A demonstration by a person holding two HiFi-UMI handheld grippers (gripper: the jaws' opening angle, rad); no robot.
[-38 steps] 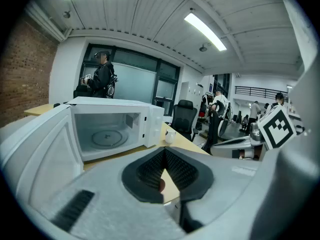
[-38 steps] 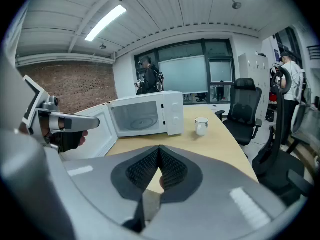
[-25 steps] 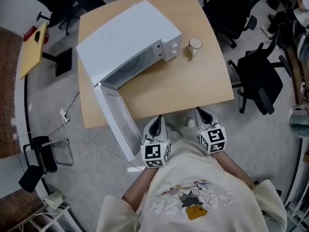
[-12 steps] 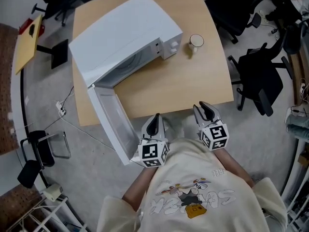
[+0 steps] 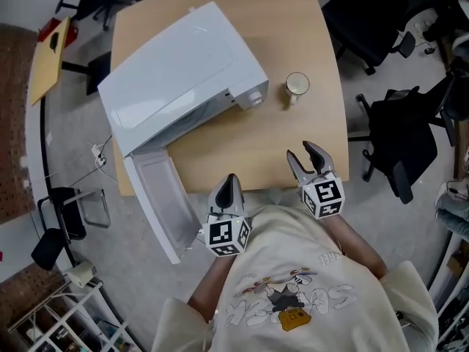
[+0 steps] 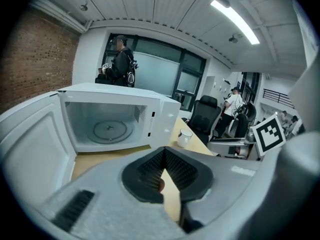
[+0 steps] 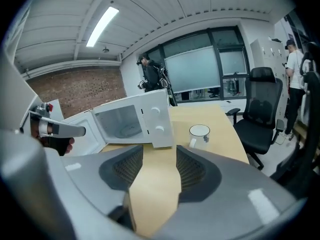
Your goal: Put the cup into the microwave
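A white cup [image 5: 297,86] stands on the wooden table [image 5: 242,141], just right of the white microwave [image 5: 179,64]. The microwave's door [image 5: 154,196] hangs open past the table's near edge, and its glass turntable [image 6: 109,130] is bare. My left gripper [image 5: 230,180] is shut and empty at the near table edge, facing the oven's cavity. My right gripper [image 5: 306,155] reaches over the near edge with its jaws opening and only tabletop between them. The cup [image 7: 200,132] lies well ahead of it, slightly to the right.
Black office chairs [image 5: 399,134] stand to the right of the table. A cable [image 5: 117,196] runs over the floor at the left by the open door. People [image 6: 121,59] stand by the far windows. A shelf unit [image 5: 51,321] sits at the bottom left.
Both grippers have moved forward toward the table; the right one now reaches over its edge. The right jaws have gone from shut to parted. Cup and microwave have stayed put.
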